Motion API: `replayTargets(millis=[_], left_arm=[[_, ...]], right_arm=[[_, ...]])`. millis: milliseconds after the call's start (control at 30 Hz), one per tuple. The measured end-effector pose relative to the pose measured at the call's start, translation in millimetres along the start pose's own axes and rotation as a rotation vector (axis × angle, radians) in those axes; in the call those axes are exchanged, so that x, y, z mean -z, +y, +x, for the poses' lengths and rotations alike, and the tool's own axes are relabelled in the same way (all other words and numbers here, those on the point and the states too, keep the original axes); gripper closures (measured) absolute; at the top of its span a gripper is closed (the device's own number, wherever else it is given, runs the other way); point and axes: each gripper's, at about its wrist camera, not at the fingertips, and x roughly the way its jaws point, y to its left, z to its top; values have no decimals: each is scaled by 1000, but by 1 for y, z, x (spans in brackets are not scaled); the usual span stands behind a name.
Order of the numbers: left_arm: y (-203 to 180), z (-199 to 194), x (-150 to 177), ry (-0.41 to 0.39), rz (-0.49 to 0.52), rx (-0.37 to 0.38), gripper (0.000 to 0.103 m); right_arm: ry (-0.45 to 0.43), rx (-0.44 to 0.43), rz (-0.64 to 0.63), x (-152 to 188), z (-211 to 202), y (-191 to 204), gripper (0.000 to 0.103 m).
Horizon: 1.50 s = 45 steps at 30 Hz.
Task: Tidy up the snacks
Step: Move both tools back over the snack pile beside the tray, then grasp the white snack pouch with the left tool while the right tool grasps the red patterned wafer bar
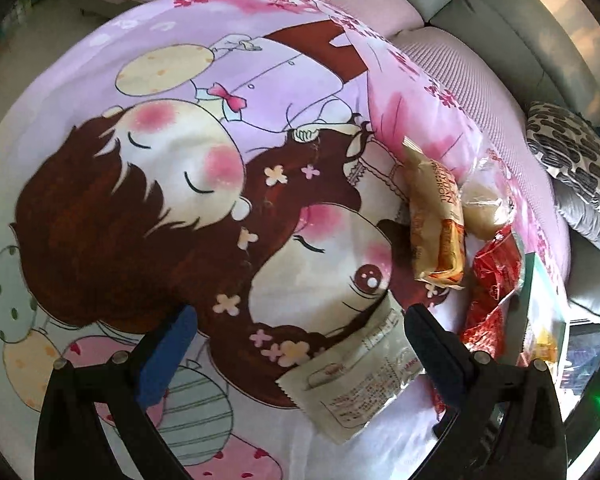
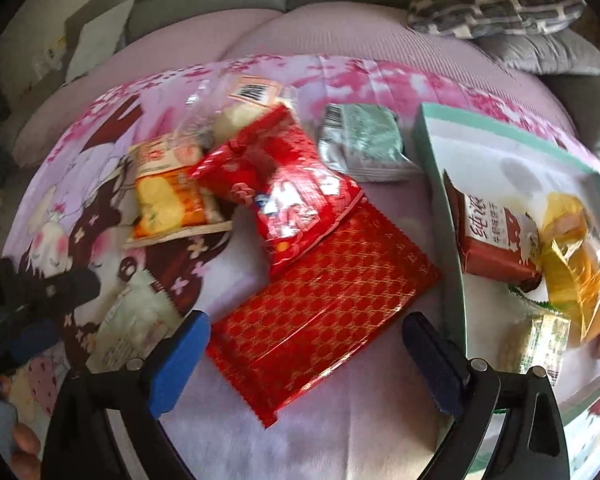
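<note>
Between the spread left tongs (image 1: 300, 344), a white snack packet (image 1: 356, 376) lies flat on the cartoon blanket (image 1: 100, 208), long axis diagonal; right tongs (image 2: 304, 360), also open, straddle a red-gold packet (image 2: 324, 296) beside the tray (image 2: 452, 216).

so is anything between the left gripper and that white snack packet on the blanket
Nothing visible. The left gripper is open, and the white packet lies flat on the blanket partly between its fingers, toward the right finger. The orange wafer pack and red bag lie beyond it, out of the path.

brown packet (image 2: 496, 236): "纯浓" | beige wrapper (image 1: 436, 216): "ROLL" | others unreadable
</note>
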Motion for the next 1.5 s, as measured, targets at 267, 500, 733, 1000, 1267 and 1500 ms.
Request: replayTargets(millis=[267,500,733,1000,1267,1500], left_arm=[[2,-3,2,1,6,-5,0],[0,0,1,2,0,0,0],[-7,-2,5,-2,50,-26,0],[-39,-2,21,9,237,-41,0],[-66,5,38,17,405,-139,0],[-76,18,49,51,471,-210,0]], right_arm=[[29,72,31,-16,10,4,6],[24,78,-96,7,-2,6,21],[21,34,-131,26,-17,-6,39],[12,25,-96,17,-13,-10,41],[20,-33,-85,34,-26,-17,48],[32,-65,-89,50,-31,-20,48]])
